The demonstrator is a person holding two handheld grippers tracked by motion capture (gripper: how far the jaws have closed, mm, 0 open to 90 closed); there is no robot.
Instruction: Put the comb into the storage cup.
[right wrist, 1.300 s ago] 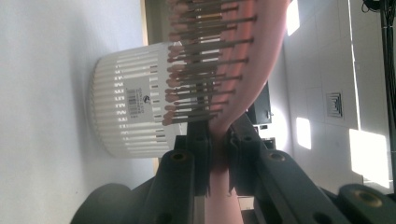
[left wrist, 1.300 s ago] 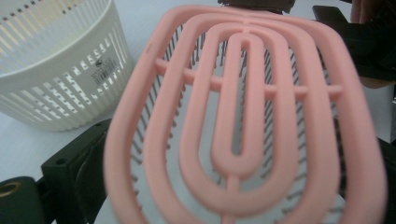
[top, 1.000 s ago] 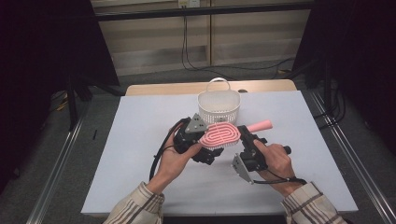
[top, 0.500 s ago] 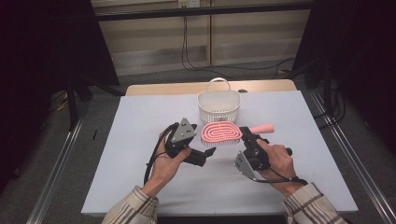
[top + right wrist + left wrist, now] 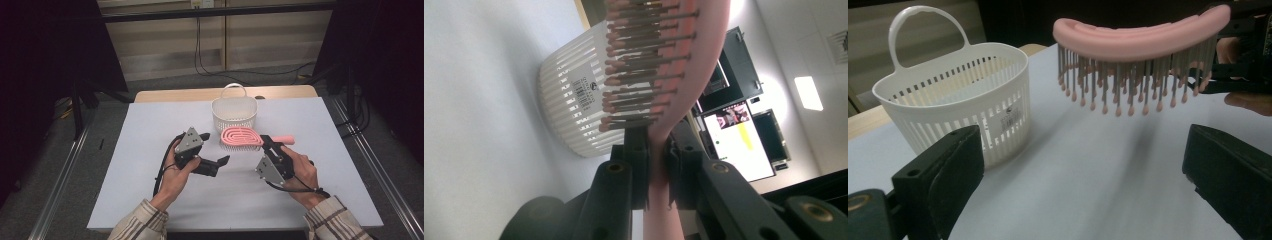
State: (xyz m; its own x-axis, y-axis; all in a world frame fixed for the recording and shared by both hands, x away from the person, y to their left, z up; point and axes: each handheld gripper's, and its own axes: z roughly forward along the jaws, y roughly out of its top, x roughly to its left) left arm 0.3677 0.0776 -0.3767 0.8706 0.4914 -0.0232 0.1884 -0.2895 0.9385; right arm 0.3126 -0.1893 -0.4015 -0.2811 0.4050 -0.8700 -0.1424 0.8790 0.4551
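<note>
A pink hairbrush (image 5: 242, 136) hangs above the table, bristles down, just in front of the white slotted basket (image 5: 234, 114). My right gripper (image 5: 266, 142) is shut on the brush's neck, with the handle sticking out to the right. In the right gripper view the jaws (image 5: 656, 145) pinch the pink stem, with the bristles (image 5: 644, 75) and the basket (image 5: 569, 105) beyond. My left gripper (image 5: 216, 150) is open and holds nothing, a short way left of the brush. The left gripper view looks past its spread jaws (image 5: 1083, 150) at the brush (image 5: 1143, 40) and basket (image 5: 958, 95).
The white table top (image 5: 150, 200) lies in front of both hands. Its wooden far edge (image 5: 170, 95) runs behind the basket. Metal rails (image 5: 65, 170) line both sides of the table, and cables hang along the back wall.
My left gripper has pulled back from the brush's head, moving left and down toward the table. The right gripper and the brush have stayed in place.
</note>
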